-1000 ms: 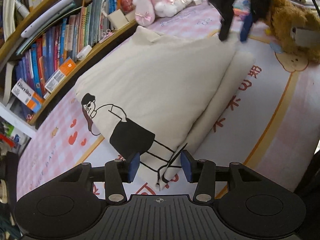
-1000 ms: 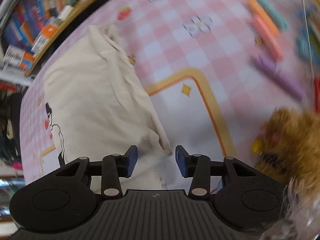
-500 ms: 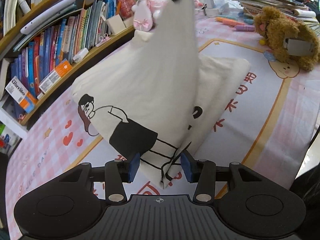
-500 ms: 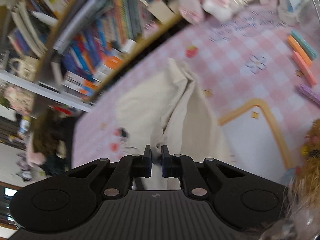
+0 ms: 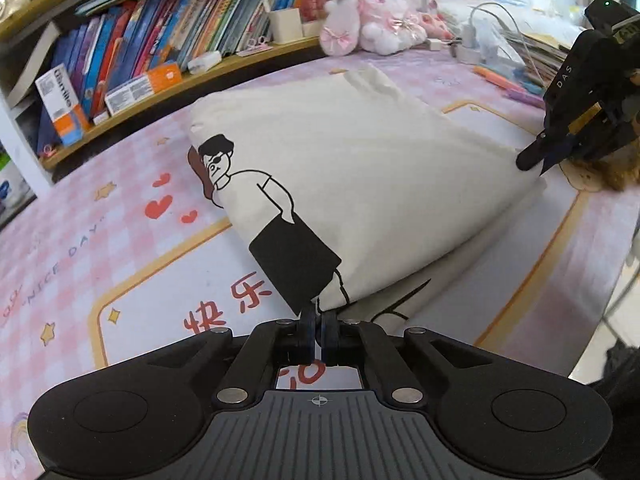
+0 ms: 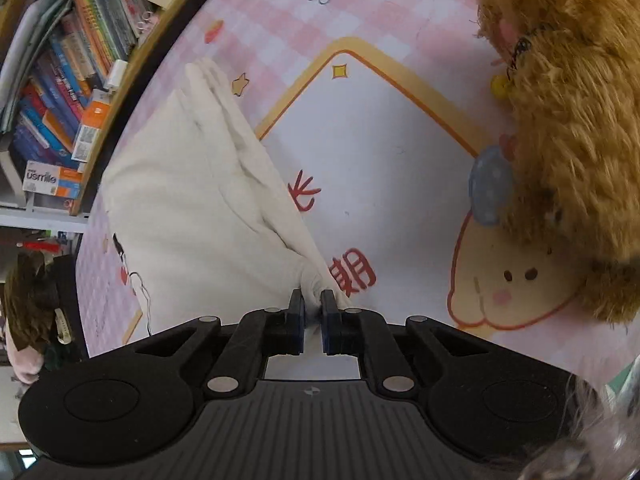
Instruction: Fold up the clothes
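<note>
Left wrist view: pinched the near corner of the cream shirt with the left gripper, fingers pressed together on the cloth. Lay folded over on the pink checked mat covering the desk, printed cartoon figure facing up. Reached the shirt's far right edge with the right gripper. Held rows of books on the shelf behind, with a pink plush toy beside them.

Right wrist view: clamped a bunched corner of the shirt in the right gripper. Sat close by on the right, a brown teddy bear.
</note>
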Motion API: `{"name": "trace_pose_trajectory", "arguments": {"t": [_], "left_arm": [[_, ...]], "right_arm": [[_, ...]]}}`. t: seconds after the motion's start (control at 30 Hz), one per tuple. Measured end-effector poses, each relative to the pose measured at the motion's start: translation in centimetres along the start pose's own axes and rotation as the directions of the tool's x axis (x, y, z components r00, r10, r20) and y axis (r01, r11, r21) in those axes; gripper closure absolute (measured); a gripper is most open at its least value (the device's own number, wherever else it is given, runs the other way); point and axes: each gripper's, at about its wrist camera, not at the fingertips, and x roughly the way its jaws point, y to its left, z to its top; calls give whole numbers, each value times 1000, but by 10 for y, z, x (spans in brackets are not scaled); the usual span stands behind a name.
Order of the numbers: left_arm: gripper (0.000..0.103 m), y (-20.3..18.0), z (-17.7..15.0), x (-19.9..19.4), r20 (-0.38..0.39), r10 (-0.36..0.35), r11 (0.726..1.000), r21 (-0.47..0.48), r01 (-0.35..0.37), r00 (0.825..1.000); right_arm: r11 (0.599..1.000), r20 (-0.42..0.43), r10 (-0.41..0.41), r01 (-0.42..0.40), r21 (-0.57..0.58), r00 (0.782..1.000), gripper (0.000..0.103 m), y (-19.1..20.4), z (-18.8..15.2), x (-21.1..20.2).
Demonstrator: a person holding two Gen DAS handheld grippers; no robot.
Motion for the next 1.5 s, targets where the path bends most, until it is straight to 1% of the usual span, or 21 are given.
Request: {"name": "trace_pose_trajectory", "arguments": {"t": [0.13,0.23,0.27,0.4,0.47,0.5,0.53,0.57,0.6,0.63,0.67,0.73,0.77,0.8,0.87,0.97,1.13,1.17,1.23,1.33,1.5], "left_arm": [[101,12,4,-3,5,-26,999,-34,26,1000],[101,16,8,-29,78,-1,1000,-10,2,997],[101,19,6,-28,61,-6,1000,-9,7,998],[101,28,-8,-13,-32,-57,998,-11,57,998],[100,30,-12,-11,-45,-77,997,-6,77,996],[94,33,-11,-12,-52,-94,996,-10,94,994],[92,36,-11,-14,-60,-113,994,-15,112,992],[90,42,-11,-16,-67,-142,990,-29,141,988],[82,49,-13,-20,-72,-157,987,-49,154,985],[69,57,-14,-24,-75,-170,984,-71,165,983],[62,65,-16,-29,-67,-164,983,-95,157,984],[43,84,-16,-44,-4,-137,979,-152,134,991],[40,94,-15,-50,33,-127,975,-180,131,991],[37,104,-11,-53,69,-125,967,-216,137,990],[37,129,2,-47,116,-126,937,-312,157,985],[37,159,25,-15,154,-173,870,-439,224,973],[37,174,49,32,153,-232,811,-515,277,961],[37,177,54,41,153,-243,799,-529,287,958],[38,182,64,59,154,-265,772,-557,305,952],[38,191,78,87,157,-299,730,-598,331,941],[42,205,100,129,177,-348,653,-659,373,921]], "right_arm": [[998,23,1,1,-65,1000,95,12,-5,-11],[997,35,23,-20,-78,999,95,19,-13,-22],[996,36,28,-25,-88,999,95,21,-18,-26],[994,-47,-65,61,-91,997,94,12,-26,-2],[986,-39,-105,99,-137,994,87,16,-27,-3],[980,-35,-124,117,-160,992,81,18,-27,-4],[974,-30,-144,136,-183,989,60,21,-27,-5],[966,-22,-162,154,-206,987,49,23,-27,-5],[958,3,-167,163,-234,986,48,26,-26,-10],[950,27,-170,172,-260,985,48,29,-25,-14],[951,41,-160,165,-263,986,47,30,-23,-15],[952,62,-141,153,-265,988,47,32,-18,-14],[953,70,-133,147,-264,989,47,33,-15,-12],[954,78,-126,143,-263,989,47,35,-13,-9],[952,86,-127,145,-268,988,47,40,-11,2],[948,93,-129,150,-280,987,47,46,-12,17],[925,121,-151,184,-333,981,51,54,-19,28],[919,125,-157,191,-344,980,60,55,-20,29],[924,94,-124,150,-353,988,75,53,-21,32],[915,106,-123,154,-373,987,79,53,-24,32],[905,128,-126,167,-391,984,79,54,-29,32]]}}
